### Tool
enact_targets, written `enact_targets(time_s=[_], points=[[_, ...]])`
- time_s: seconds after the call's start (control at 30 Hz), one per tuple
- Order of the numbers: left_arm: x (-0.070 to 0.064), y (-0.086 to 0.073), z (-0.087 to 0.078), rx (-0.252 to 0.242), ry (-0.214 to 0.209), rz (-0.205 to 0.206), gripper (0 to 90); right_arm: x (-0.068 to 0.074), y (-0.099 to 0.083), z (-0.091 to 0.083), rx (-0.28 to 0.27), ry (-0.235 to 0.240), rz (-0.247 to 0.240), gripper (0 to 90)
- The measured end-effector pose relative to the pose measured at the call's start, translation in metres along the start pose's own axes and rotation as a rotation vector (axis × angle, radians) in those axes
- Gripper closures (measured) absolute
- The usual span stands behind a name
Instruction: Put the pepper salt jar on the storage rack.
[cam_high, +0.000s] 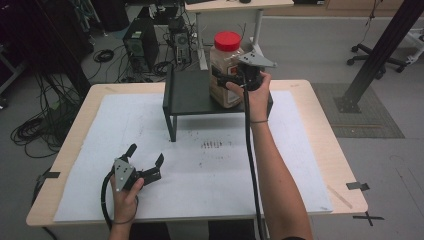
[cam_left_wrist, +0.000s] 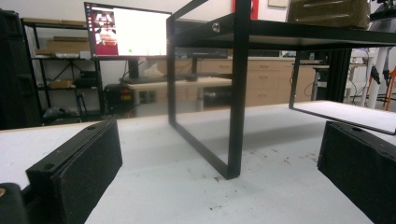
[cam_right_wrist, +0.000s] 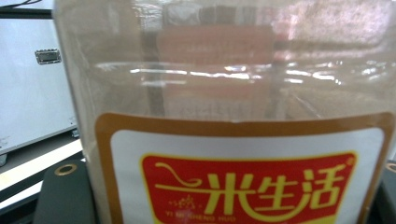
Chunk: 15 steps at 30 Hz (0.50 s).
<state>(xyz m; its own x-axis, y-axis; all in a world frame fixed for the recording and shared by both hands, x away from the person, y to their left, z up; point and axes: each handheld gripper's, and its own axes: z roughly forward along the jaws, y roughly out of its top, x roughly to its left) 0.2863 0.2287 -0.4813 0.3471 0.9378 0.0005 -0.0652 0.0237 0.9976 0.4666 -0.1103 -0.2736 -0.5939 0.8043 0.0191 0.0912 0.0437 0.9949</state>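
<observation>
A clear plastic jar (cam_high: 225, 75) with a red lid (cam_high: 227, 40) and a red-and-yellow label stands upright on the right part of a black metal shelf (cam_high: 187, 95). My right gripper (cam_high: 223, 80) reaches in from the jar's right, its jaws on either side of the body and shut on it. In the right gripper view the jar (cam_right_wrist: 233, 93) is very close, with a jaw at each bottom corner. My left gripper (cam_high: 146, 155) rests low on the white sheet at the front left, open and holding nothing. It faces the shelf's front leg (cam_left_wrist: 236, 93).
A white sheet (cam_high: 210, 195) covers most of the wooden table (cam_high: 325, 130). Small dark specks (cam_high: 211, 145) lie in front of the shelf. Computer towers (cam_high: 140, 42) and cables sit on the floor behind, with a desk beyond. A monitor (cam_left_wrist: 126, 30) glows far off.
</observation>
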Motion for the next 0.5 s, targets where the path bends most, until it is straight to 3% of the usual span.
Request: enact_targets(time_s=[0.5], points=[[-0.0001,0.0,0.0,0.0,0.002,0.001,0.2,-0.0015,0.0007,-0.0001,-0.013,0.014,-0.011,18.8]])
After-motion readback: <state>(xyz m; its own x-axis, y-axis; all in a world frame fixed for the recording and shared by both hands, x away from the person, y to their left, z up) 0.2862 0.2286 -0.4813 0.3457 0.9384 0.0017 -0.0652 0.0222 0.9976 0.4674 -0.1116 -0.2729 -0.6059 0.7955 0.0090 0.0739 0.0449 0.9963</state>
